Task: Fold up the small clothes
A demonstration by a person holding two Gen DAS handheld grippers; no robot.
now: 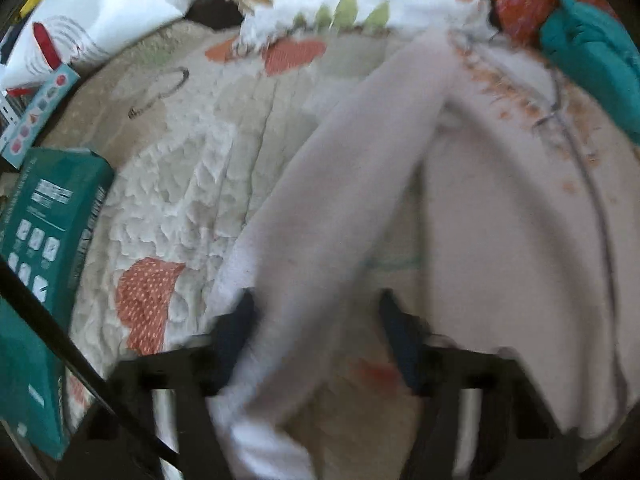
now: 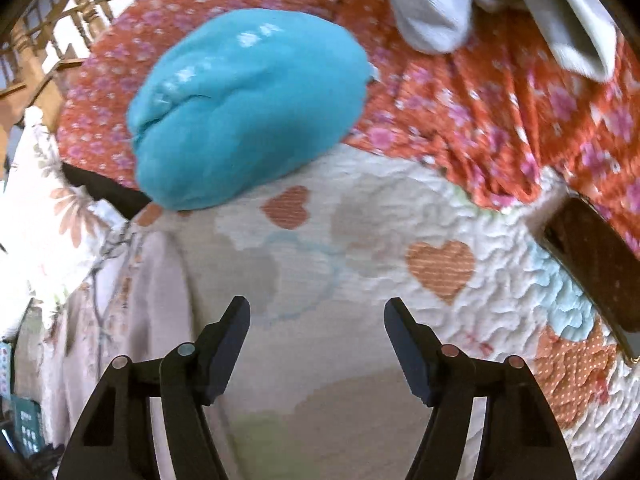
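A pale pink zip-up baby garment (image 1: 500, 240) lies spread on the quilted mat (image 1: 180, 184). Its long sleeve (image 1: 352, 180) runs diagonally down between the fingers of my left gripper (image 1: 318, 320). The left finger touches the fabric, the right one stands clear of it, so the jaws are open around the sleeve. The picture is blurred. In the right wrist view my right gripper (image 2: 318, 320) hangs open over the bare mat (image 2: 360, 208) with nothing between its fingers. The pink garment (image 2: 132, 300) shows at its left. A folded teal garment (image 2: 248, 108) lies beyond it.
A teal carton (image 1: 52, 216) stands at the mat's left edge, and a white bag (image 1: 80, 20) lies behind it. An orange floral cloth (image 2: 500, 112) carries pale grey clothes (image 2: 432, 4). A dark flat object (image 2: 592, 264) lies at the right. Wooden railing (image 2: 44, 48) stands at the far left.
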